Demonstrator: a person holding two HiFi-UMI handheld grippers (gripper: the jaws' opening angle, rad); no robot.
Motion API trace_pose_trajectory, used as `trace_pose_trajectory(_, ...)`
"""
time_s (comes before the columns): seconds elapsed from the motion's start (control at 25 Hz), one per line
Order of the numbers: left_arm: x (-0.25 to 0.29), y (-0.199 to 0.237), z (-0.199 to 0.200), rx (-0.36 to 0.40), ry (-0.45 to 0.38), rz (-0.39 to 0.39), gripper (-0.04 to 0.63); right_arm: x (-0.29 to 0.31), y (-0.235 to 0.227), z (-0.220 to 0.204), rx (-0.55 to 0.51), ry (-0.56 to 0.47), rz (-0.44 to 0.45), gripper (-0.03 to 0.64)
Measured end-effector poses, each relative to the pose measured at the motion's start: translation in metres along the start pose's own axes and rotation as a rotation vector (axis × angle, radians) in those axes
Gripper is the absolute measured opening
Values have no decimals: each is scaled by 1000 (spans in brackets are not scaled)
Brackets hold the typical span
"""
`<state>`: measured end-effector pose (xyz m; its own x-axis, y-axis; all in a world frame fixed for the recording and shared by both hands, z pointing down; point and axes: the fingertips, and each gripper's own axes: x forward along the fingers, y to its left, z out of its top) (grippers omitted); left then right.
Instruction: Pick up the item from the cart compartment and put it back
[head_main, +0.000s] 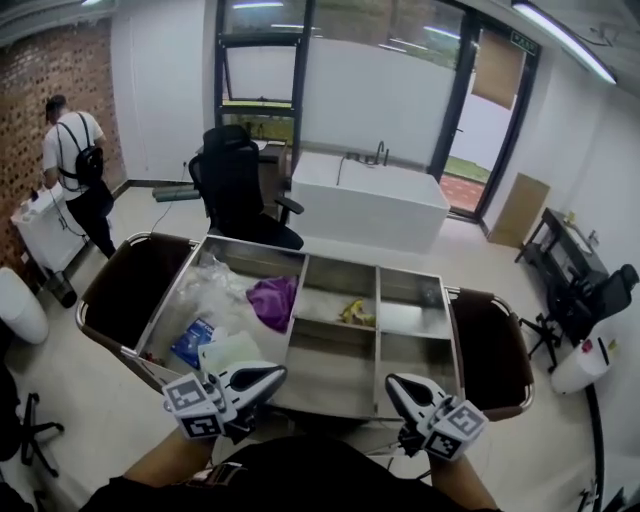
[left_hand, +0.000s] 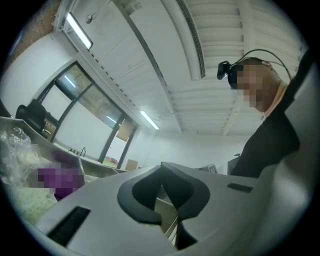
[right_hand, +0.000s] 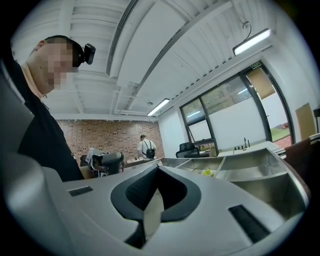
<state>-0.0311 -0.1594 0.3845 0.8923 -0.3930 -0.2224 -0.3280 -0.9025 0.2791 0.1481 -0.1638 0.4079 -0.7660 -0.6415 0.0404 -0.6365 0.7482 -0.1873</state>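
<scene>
The steel cart (head_main: 330, 395) stands right in front of me, split into several compartments. A small yellow item (head_main: 355, 312) lies in a middle compartment at the back; the right gripper view shows this yellow item (right_hand: 207, 173) far ahead. The large left compartment holds a purple cloth (head_main: 272, 300), clear plastic bags (head_main: 215, 285), a blue packet (head_main: 192, 340) and a white packet (head_main: 230, 350). My left gripper (head_main: 278, 373) (left_hand: 162, 172) hovers at the cart's near edge, shut and empty. My right gripper (head_main: 392, 381) (right_hand: 158, 169) hangs at the near right edge, also shut with nothing in it.
Brown bins hang on the cart's left side (head_main: 135, 285) and right side (head_main: 490, 350). Beyond the cart are a black office chair (head_main: 235, 180) and a white bathtub (head_main: 370, 205). A person with a backpack (head_main: 75, 160) stands by the brick wall at the far left.
</scene>
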Motion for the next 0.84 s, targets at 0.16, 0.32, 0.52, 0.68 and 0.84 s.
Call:
trace_pose_trajectory(0.16,-4,3,0,-7,-3,4,-6,0,2,-1,-7,8,1,-6)
trace_pose_trajectory(0.32,-5,6,0,-18,-5,5,-6,-1,5,-1,-28,14,6,-7)
trace_pose_trajectory(0.52,0,4,-3,-6,9,-14,-6,-3,5,1,-38,13,2,-6)
trace_pose_trajectory(0.68,1,4,-2,-6,13,-19,-6,-3,8,1,-37,21,2,-8)
trace_pose_trajectory(0.84,0,4,-2,-8,10,-19,-6,-2,8,1,-38,20,-1,-6)
